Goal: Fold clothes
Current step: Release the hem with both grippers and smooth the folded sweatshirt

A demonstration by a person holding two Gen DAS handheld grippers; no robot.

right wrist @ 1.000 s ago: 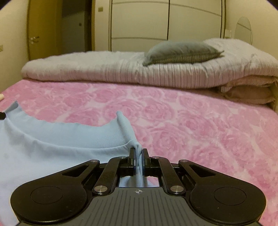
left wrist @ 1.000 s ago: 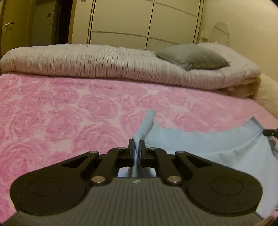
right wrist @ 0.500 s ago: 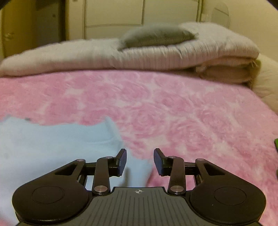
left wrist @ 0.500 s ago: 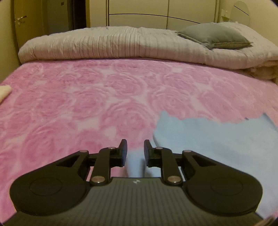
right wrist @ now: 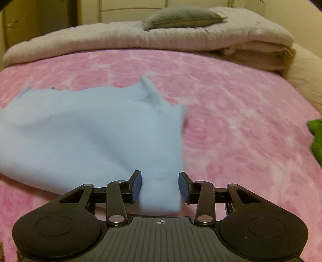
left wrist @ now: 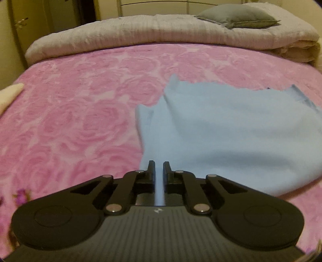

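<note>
The light blue garment (left wrist: 231, 129) lies spread on the pink rose-patterned bedspread (left wrist: 70, 121), ahead of both tools. In the left wrist view, the left tool (left wrist: 159, 167) has its fingers drawn narrow, with only a thin gap between them; a strip of the blue cloth shows in that gap, but the blur does not let me tell whether the fingers grip it. The bulk of the garment lies ahead and to the right of this tool.

In the right wrist view, the right tool (right wrist: 160, 181) stands wide apart, and the near corner of the garment (right wrist: 90, 137) lies between its fingers without touching either pad. The cloth spreads ahead and to the left.

Beyond the garment a folded grey quilt (right wrist: 140, 38) lies across the bed, a grey pillow (right wrist: 183, 19) on top. Something green (right wrist: 317, 137) sits far right of the right tool.
</note>
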